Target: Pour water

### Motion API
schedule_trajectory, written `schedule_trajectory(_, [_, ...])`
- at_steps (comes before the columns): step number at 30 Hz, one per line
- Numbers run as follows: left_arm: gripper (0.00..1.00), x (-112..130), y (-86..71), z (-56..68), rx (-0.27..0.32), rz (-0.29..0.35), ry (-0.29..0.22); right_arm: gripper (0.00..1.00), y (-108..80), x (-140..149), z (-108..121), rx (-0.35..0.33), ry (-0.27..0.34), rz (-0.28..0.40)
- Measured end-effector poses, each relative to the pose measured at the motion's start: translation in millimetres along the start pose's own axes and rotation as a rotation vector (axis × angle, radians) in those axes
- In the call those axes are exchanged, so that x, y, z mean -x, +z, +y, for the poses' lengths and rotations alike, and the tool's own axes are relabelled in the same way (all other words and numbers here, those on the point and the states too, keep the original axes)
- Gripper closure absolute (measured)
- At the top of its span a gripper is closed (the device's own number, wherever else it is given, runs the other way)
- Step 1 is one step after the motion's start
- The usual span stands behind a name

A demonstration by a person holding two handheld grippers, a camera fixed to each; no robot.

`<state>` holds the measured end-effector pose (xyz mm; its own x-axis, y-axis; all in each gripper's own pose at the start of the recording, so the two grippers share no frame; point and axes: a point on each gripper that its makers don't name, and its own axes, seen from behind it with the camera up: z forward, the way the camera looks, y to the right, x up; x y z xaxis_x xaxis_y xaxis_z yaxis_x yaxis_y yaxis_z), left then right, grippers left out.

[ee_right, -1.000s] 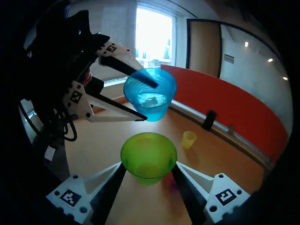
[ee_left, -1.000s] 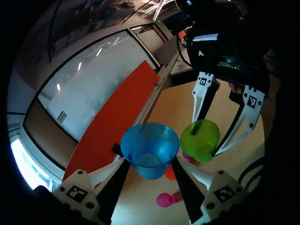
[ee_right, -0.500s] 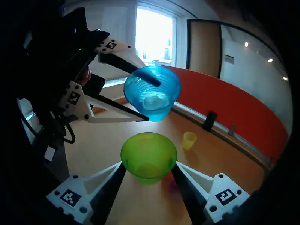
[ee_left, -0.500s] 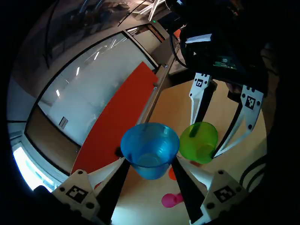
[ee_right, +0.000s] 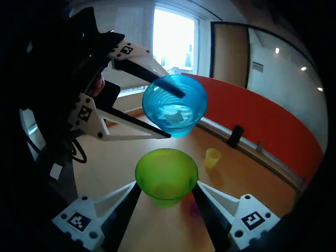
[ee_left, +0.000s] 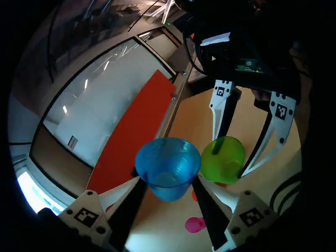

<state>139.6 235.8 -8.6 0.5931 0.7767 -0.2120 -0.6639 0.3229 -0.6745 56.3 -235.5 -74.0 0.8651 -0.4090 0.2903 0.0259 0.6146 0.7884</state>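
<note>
1. Counter (ee_right: 105, 168): pale wood under both pairs of tongs. Its near edge is cut off in both views.
2. Red panel (ee_right: 269, 122): runs along the counter's far edge. A glass wall (ee_left: 92, 101) rises behind it, and a bright window (ee_right: 174, 42) stands at one end, washed out.
3. Left tongs (ee_left: 168, 185): clamped on the blue cup (ee_left: 168, 168), one finger on each side. In the right gripper view the left tongs (ee_right: 174, 115) reach in from the left. Their body is a dark mass with little detail, and part of a hand (ee_right: 97, 86) shows behind it.
4. Right tongs (ee_right: 166, 187): clamped on the green cup (ee_right: 166, 176). In the left gripper view the right tongs (ee_left: 229, 159) hang from a dark housing, cut off at the top.
5. Blue cup (ee_right: 174, 105): held in the air above and beyond the green cup, tipped with its mouth toward the right gripper view's camera. A little water glints in its bottom.
6. Green cup (ee_left: 222, 158): just beside the blue cup, a touch lower. I cannot tell what is in it.
7. Yellow cup (ee_right: 212, 157): upright on the counter, apart from the held cups.
8. Pink cup (ee_left: 194, 224): on the counter below the tongs, partly hidden by a finger.
9. Small dark object (ee_right: 235, 135): at the foot of the red panel, too small to identify.
</note>
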Motion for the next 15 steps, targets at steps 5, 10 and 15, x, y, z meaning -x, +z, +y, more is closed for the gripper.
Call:
schedule_trajectory(5, [0.22,2.3,0.5,1.1,-0.001,-0.003,0.021,0.12,0.0,1.1,1.3,-0.003,-0.005,-0.005])
schedule_trajectory(10, [0.22,2.1,1.5,0.4,-0.008,-0.003,0.039,0.12,1.3,0.8,1.0,-0.008,-0.01,-0.008])
schedule_trajectory(15, [0.22,1.5,1.1,-0.6,-0.019,-0.004,0.065,0.13,3.0,-0.1,0.7,-0.012,-0.014,-0.01])
